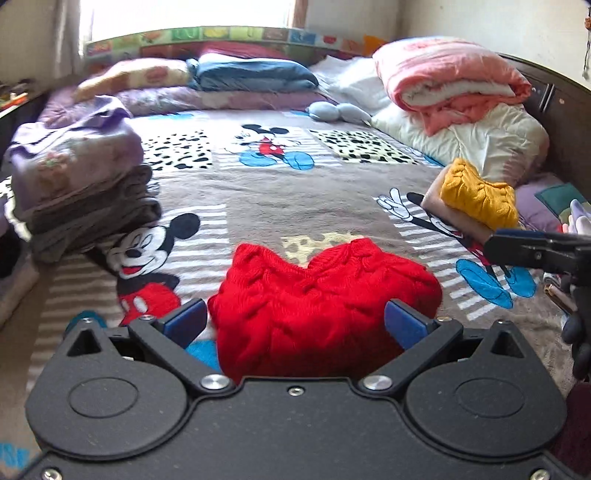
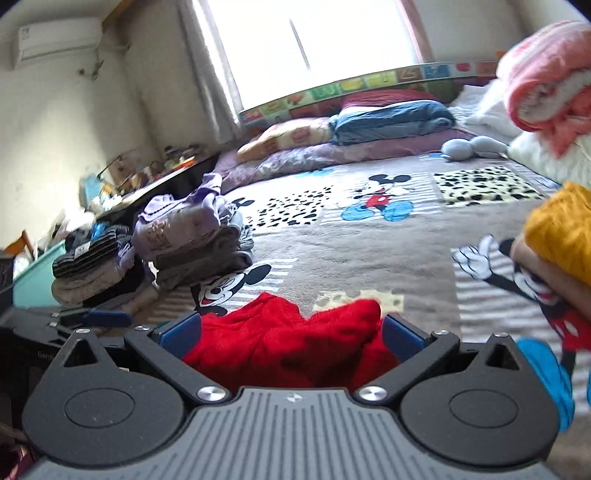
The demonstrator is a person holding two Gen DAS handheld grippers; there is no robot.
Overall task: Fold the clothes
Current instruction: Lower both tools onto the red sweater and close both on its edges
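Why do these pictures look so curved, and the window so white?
Both views use fisheye lenses, so straight edges bow. Left wrist view: the window is blown out, and the purple folded clothes pile is blurred. Right wrist view: the window glares white, and the yellow knitted sweater is smeared.

red knit sweater (image 1: 325,306), bunched, on bed

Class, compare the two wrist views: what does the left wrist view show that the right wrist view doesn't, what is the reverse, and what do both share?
Only the left wrist view shows the right hand-held gripper from outside. Only the right wrist view shows the air conditioner, the cluttered side table and the striped clothes pile. Both share the red sweater, yellow sweater, purple-topped stack and pink quilt.
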